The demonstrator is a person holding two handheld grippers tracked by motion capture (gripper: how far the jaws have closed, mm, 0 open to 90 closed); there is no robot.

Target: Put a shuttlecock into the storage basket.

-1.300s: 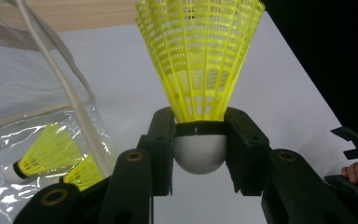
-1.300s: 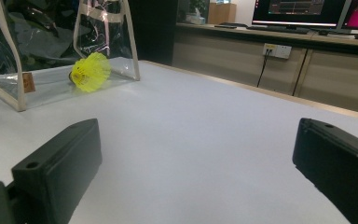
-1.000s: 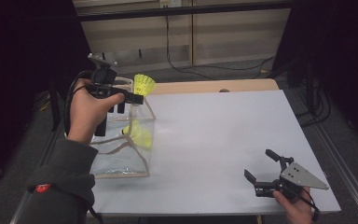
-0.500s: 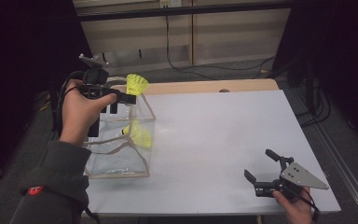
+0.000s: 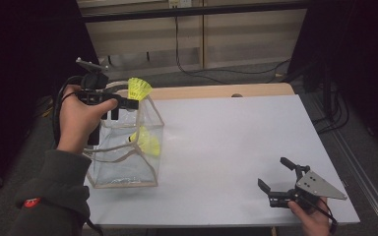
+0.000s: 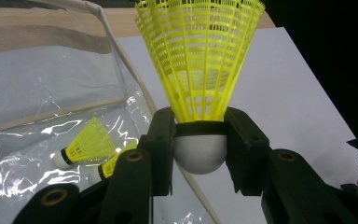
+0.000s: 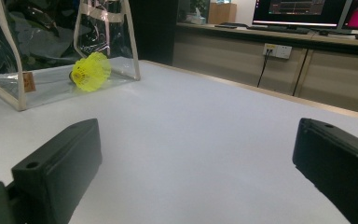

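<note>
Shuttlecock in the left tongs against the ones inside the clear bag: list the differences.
The held shuttlecock stands upright, skirt up, its white cork clamped between the left tongs; the bagged shuttlecocks lie on their sides. The held one hangs above the clear bag; the bagged ones rest on its floor. All have yellow mesh skirts.

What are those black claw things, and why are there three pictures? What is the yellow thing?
A person holds a claw tool, called a gripper, in each hand. One picture comes from a camera high above the white table. The other two come from small cameras riding on each gripper. The left gripper pinches a yellow shuttlecock by its white round tip, above a clear bag. Two more shuttlecocks lie inside the bag. The right gripper sits open near the table's front corner, holding nothing.
</note>
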